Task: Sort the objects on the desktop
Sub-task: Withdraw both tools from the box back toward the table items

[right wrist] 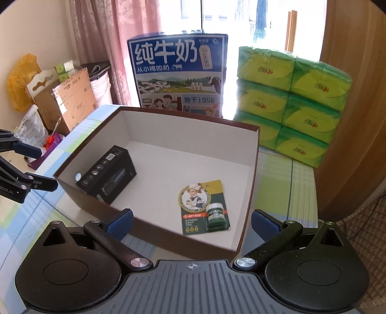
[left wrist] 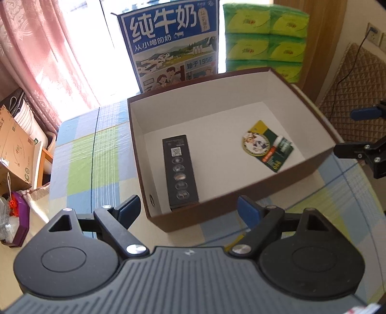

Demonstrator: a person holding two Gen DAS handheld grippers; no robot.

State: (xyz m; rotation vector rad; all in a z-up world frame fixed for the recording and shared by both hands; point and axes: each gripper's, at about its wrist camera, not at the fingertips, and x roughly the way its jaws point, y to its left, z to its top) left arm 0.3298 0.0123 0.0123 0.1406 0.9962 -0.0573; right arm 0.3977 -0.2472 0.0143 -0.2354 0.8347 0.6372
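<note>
A black carton (left wrist: 180, 172) and a carded green ointment jar (right wrist: 204, 207) are seen lying apart on the floor of the brown box (left wrist: 241, 212), near opposite walls. The left gripper (left wrist: 193, 210) and right gripper (right wrist: 191, 223) are held empty, fingers spread, at the near rim. Placing seems finished; another item on the checked tablecloth (left wrist: 82, 154) must be sought next.

Pink curtains (right wrist: 96, 43) beside a sunlit window (right wrist: 217, 14); checked tablecloth (left wrist: 79, 154); wooden panel (right wrist: 349, 72).

Both wrist views above box (left wrist: 313, 166)
</note>
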